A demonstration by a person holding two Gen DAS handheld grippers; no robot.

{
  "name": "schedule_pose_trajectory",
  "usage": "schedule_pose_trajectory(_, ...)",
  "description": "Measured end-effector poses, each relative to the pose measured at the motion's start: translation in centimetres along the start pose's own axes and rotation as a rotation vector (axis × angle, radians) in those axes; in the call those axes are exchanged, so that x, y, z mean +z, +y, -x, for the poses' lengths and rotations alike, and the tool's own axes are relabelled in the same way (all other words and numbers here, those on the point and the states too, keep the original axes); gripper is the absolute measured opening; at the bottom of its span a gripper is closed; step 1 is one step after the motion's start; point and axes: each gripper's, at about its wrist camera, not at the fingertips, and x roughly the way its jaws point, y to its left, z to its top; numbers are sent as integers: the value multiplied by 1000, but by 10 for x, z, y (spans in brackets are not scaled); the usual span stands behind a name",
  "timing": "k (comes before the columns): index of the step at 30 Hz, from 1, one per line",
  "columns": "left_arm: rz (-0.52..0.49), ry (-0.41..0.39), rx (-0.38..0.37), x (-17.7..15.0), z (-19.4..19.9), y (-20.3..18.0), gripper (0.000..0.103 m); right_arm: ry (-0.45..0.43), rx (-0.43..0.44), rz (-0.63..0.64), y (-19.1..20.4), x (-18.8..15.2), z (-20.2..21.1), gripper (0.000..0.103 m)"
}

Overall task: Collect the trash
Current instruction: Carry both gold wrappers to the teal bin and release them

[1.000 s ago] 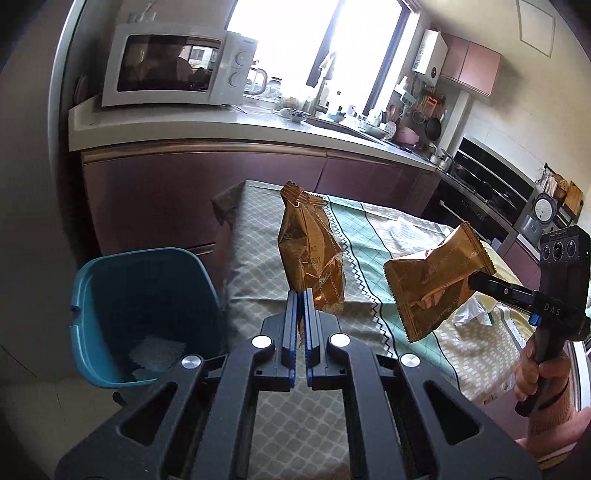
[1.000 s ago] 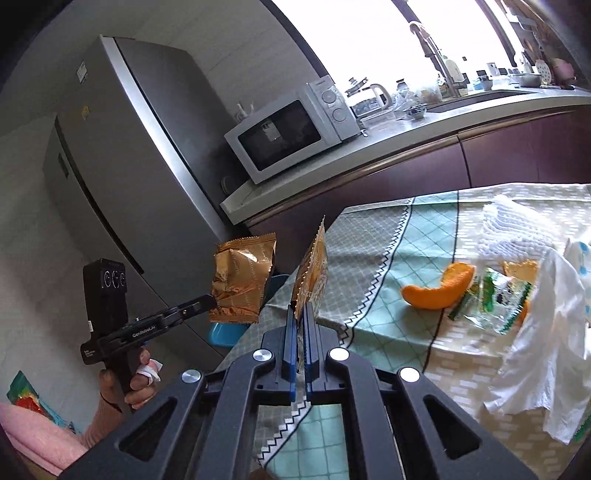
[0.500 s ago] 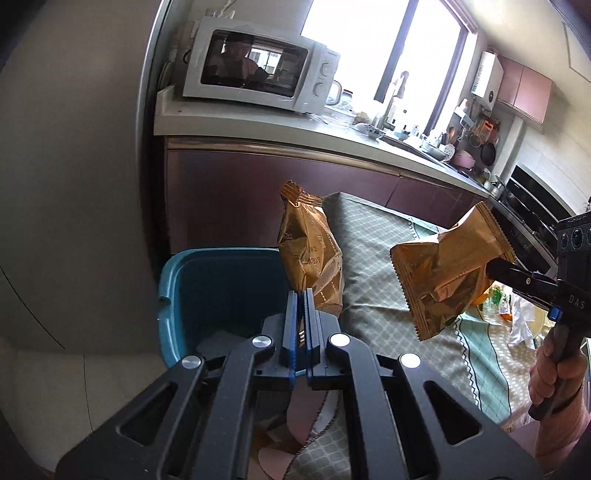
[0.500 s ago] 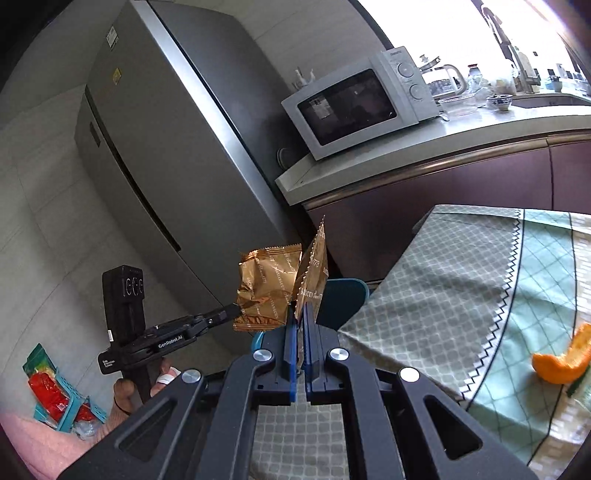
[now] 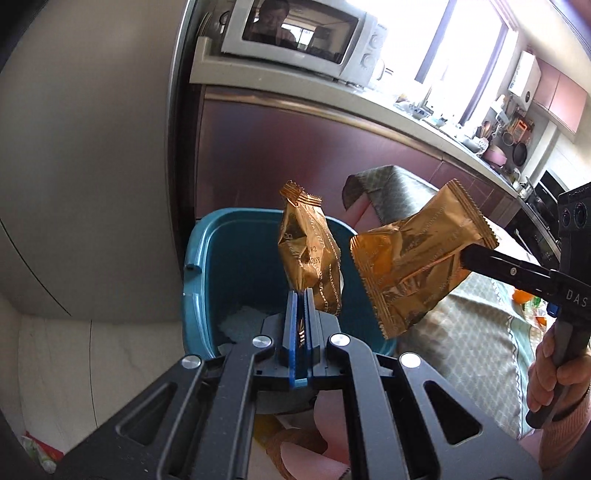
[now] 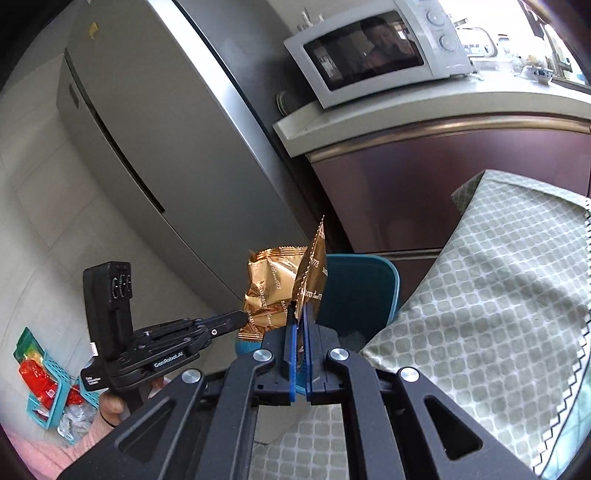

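In the left wrist view, the jaws of the left gripper [image 5: 300, 295] are being kept pressed together on the bottom edge of a gold wrapper [image 5: 308, 254], which is being held upright over the open teal bin [image 5: 201, 273]. Something pale is lying at the bottom of the bin. To the right, a second wrapper [image 5: 413, 266] is being pinched at its side by the closed right gripper [image 5: 466, 256], and is being held tilted, just beside the bin's rim and above the edge of the tablecloth [image 5: 476, 332]. The right gripper's handle is being gripped by a hand [image 5: 554, 373]. A microwave [image 5: 299, 33] is sitting on the counter behind.

In the right wrist view, the right gripper's [image 6: 300, 312] jaws are being held tight on the second wrapper [image 6: 312, 273], seen edge-on. The left gripper [image 6: 238, 318] is being shown from the side, clamped on the gold wrapper [image 6: 271, 291], with the bin [image 6: 362, 288] just behind both. The patterned tablecloth [image 6: 498, 314] is filling the right side, and a fridge [image 6: 166, 129] is standing at the left.
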Motion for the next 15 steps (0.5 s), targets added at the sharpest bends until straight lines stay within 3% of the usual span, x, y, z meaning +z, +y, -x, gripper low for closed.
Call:
schedule_pose_trajectory(10, 28, 72, 31, -7, -42, 8, 4, 123, -28, -48, -8, 1, -56, 3)
schedule_pose_trajectory(15, 36, 99, 37, -9, -60, 9, 6, 149, -35, -72, -11, 3, -64, 9)
